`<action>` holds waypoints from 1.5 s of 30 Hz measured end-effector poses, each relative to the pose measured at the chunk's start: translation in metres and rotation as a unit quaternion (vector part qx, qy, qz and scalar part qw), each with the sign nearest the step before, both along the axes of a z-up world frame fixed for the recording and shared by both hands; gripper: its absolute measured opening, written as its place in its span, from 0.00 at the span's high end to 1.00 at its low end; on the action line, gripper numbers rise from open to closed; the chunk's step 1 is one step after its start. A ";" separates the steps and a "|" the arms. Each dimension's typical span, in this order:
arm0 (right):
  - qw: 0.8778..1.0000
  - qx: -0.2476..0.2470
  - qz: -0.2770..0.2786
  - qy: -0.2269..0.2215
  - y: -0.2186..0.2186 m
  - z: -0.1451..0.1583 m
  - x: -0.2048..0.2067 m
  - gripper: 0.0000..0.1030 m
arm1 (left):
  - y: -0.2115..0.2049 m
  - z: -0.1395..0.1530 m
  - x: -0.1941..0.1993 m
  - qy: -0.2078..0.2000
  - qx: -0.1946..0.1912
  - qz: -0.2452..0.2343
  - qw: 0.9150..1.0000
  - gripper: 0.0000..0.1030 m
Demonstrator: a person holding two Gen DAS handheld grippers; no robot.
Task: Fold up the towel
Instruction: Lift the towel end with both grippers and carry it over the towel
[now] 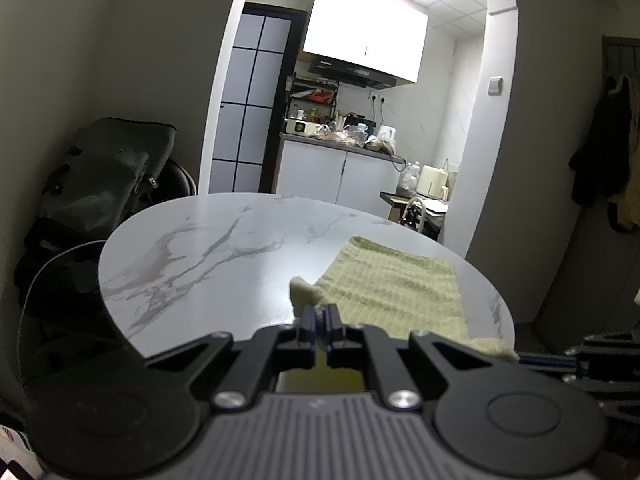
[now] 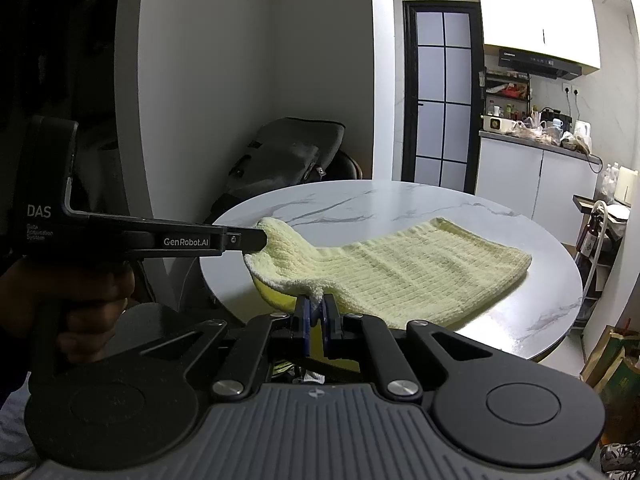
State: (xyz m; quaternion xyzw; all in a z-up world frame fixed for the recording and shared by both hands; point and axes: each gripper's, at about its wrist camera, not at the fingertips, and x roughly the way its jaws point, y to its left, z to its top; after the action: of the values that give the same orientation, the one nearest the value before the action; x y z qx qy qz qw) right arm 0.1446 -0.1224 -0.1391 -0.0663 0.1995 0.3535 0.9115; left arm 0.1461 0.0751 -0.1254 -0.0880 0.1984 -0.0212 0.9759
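A pale yellow waffle-weave towel (image 2: pixel 404 268) lies across the near right part of a round white marble table (image 1: pixel 224 248); most of it rests flat on the top, while its near edge is lifted off the surface at two corners; the left gripper (image 1: pixel 319 322) has its fingers drawn in narrow, almost together, with a small nub of the cloth pinched between the blue-edged pads and poking up just past the tips; seen from the right wrist, the same gripper (image 2: pixel 262 239) comes in from the left as a long black bar, and the towel corner bunches around its tip; the person's hand (image 2: pixel 86 300) wraps the handle below it; the right gripper (image 2: pixel 316 304) is likewise nearly closed, its two fingers clamped on a fold of the towel's near edge, the fabric rising in a little ridge between them; between the two held points the cloth sags and curls, showing a brighter yellow underside at the table's rim; the far end of the towel lies near the right edge of the table; behind the table a dark bag (image 1: pixel 108 172) slumps against the wall, and through an arched opening a kitchen counter (image 1: pixel 340 146) is crowded with small items.
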 end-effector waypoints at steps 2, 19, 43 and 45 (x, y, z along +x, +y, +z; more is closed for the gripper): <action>1.000 0.001 0.000 -0.001 -0.002 0.003 0.003 0.94 | -0.001 0.002 0.004 -0.001 0.001 -0.001 1.000 0.96; 1.000 0.011 -0.015 -0.011 -0.010 0.024 0.038 0.94 | -0.009 0.020 0.040 -0.011 -0.004 -0.009 1.000 0.95; 0.999 0.024 -0.043 -0.016 -0.041 0.048 0.112 0.94 | -0.042 0.047 0.109 -0.021 0.003 -0.035 0.999 0.95; 0.999 0.025 -0.044 -0.013 -0.044 0.046 0.118 0.94 | -0.045 0.045 0.117 -0.018 0.003 -0.036 0.999 0.95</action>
State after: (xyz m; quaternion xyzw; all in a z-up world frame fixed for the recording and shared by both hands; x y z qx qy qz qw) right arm 0.2625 -0.1668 -0.0926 -0.0392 0.1813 0.3167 0.9302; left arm 0.2628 0.0303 -0.0802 -0.0773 0.1843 -0.0572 0.9782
